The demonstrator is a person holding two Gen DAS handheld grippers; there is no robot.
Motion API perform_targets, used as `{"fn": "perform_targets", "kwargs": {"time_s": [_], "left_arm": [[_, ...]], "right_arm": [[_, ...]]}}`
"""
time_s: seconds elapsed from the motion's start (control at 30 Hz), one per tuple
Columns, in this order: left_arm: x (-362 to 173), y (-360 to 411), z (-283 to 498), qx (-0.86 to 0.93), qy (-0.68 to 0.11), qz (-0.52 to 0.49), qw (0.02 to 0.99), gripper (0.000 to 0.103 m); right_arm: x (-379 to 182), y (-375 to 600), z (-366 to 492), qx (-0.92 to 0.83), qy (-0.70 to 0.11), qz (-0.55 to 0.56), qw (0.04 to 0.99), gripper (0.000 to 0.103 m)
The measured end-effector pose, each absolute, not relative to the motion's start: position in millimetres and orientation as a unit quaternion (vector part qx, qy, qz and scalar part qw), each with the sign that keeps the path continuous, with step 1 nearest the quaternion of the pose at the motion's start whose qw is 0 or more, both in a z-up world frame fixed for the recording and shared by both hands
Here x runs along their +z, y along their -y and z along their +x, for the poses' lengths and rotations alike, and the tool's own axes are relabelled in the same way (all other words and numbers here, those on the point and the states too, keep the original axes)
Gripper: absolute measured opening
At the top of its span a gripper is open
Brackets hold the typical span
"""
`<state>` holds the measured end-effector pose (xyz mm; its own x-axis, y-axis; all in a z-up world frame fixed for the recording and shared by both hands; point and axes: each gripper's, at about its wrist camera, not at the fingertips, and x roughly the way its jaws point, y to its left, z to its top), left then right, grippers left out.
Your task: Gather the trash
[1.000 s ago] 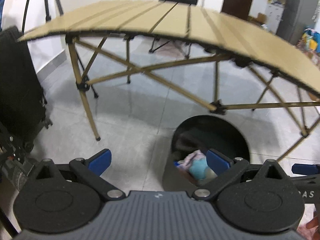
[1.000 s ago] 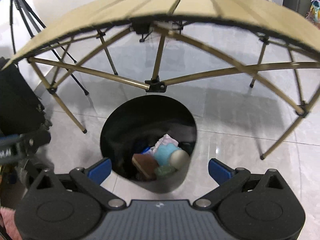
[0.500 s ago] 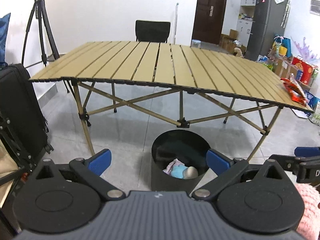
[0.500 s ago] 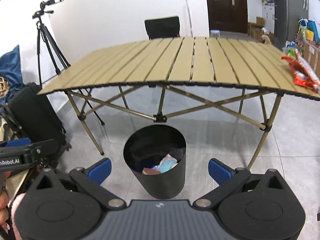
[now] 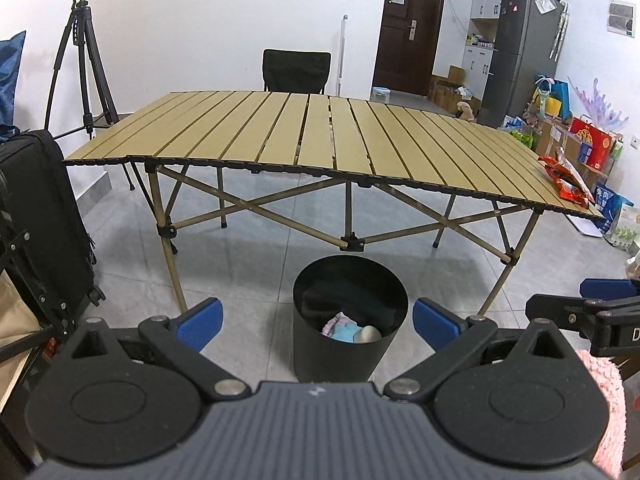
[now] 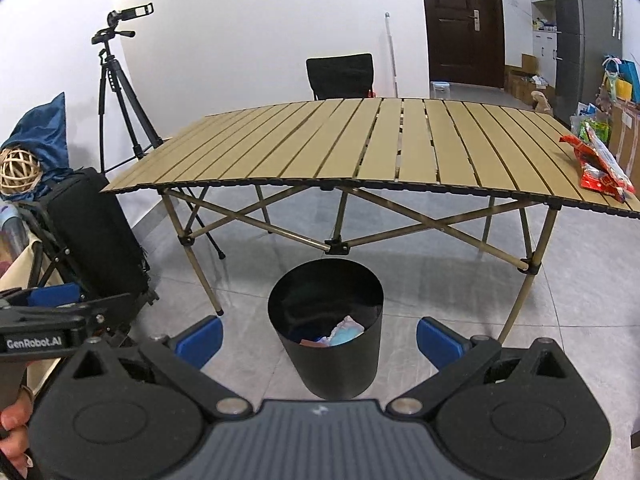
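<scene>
Both the left gripper (image 5: 316, 322) and right gripper (image 6: 318, 340) gape, holding nothing. Red crinkled snack wrapper (image 6: 598, 166) lies on slatted tan folding table (image 6: 360, 148), far right corner, long axis along the edge. Right gripper likely nearer. Black cylindrical bin (image 6: 326, 328) below.

Matt black bin (image 5: 348, 344), slatted wood-look table (image 5: 320, 136), glossy red wrapper (image 6: 600, 168), polished floor tiles (image 5: 260, 248).

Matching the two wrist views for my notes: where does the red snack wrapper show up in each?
Left wrist: red snack wrapper far right, on the table's right end.
Right wrist: red snack wrapper far right, same table end.
Shared landmark: black bin on the floor, centre of both views.
</scene>
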<state>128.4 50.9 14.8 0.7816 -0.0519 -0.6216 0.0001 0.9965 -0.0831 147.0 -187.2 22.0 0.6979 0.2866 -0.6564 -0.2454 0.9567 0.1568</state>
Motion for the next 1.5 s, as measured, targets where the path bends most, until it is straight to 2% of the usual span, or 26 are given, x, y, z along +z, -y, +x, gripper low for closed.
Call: {"fn": "perform_targets", "kwargs": {"time_s": [1.5], "left_arm": [[15, -51, 117, -0.013, -0.319, -0.044, 0.946, 0.103]], "right_arm": [[25, 187, 139, 0.143, -0.356, 0.023, 0.923, 0.103]]}}
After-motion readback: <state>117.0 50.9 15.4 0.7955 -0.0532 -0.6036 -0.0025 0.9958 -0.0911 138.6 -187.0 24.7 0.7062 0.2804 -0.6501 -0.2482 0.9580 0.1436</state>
